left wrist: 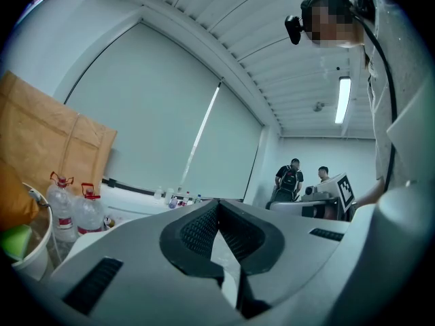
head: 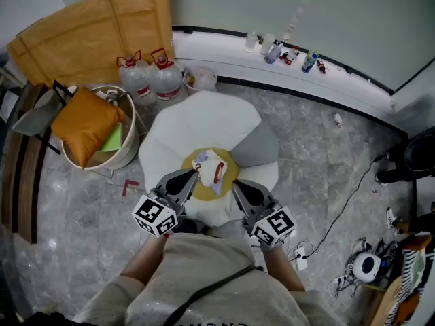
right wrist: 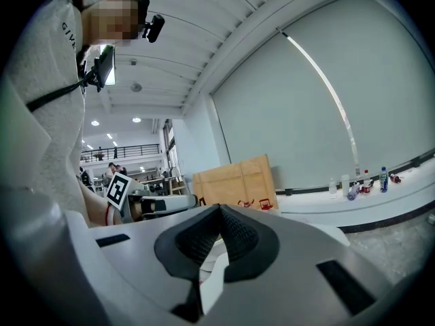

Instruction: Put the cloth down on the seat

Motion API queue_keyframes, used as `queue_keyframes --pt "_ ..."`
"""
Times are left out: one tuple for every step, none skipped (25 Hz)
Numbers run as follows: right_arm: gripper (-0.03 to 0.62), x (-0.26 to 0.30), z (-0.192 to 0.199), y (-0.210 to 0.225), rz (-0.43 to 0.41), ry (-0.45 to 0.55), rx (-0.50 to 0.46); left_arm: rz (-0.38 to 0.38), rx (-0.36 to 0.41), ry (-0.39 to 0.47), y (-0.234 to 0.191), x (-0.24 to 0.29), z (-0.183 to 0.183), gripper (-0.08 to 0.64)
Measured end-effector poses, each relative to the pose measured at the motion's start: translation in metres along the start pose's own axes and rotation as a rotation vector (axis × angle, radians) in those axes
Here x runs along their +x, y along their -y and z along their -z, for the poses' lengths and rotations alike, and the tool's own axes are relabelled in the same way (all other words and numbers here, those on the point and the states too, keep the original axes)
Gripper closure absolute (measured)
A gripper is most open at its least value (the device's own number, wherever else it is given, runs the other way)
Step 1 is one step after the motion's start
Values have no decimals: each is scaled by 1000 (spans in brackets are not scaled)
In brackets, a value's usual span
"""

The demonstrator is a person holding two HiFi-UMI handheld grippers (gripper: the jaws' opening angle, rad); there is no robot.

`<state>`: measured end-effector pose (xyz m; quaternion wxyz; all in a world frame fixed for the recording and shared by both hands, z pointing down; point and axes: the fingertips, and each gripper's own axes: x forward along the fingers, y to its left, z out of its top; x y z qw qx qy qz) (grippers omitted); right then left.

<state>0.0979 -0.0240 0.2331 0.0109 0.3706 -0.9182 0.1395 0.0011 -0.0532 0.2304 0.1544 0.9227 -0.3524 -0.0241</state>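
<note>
The seat point(head: 204, 114) is a white, petal-shaped floor cushion with a round yellow middle point(head: 228, 160). On that yellow middle lies the cloth point(head: 211, 170), crumpled, white with red and blue marks. My left gripper point(head: 195, 175) points at the cloth's left edge and my right gripper point(head: 234, 183) at its right edge. Both are held level, side by side, just in front of the person's body. In the left gripper view the left gripper point(left wrist: 218, 202) has its jaw tips touching, and no cloth shows past them. The right gripper point(right wrist: 219, 208) looks the same in its own view.
A grey cushion point(head: 262, 145) lies at the seat's right. Two water bottles point(head: 151, 73), a round basket point(head: 129, 151) with an orange cushion point(head: 88, 124) and a cardboard sheet point(head: 95, 32) stand at the left. Small bottles line the window ledge point(head: 285, 51). Cables point(head: 343, 206) run over the floor at the right.
</note>
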Motion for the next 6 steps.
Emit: queue_keyframes --pt "574 1 0 0 1 -1 1 2 0 1 -1 0 0 546" --pt "574 1 0 1 2 -2 4 4 1 2 -2 1 0 546" --pt "574 2 1 2 5 -3 7 6 1 3 -3 2 0 546" --pt "574 2 2 3 8 -3 10 7 1 2 -4 2 0 546" --pt "574 3 2 4 11 -3 13 8 1 1 -5 2 1 546" --pt "574 3 3 5 14 -3 16 9 0 0 -6 3 1 546"
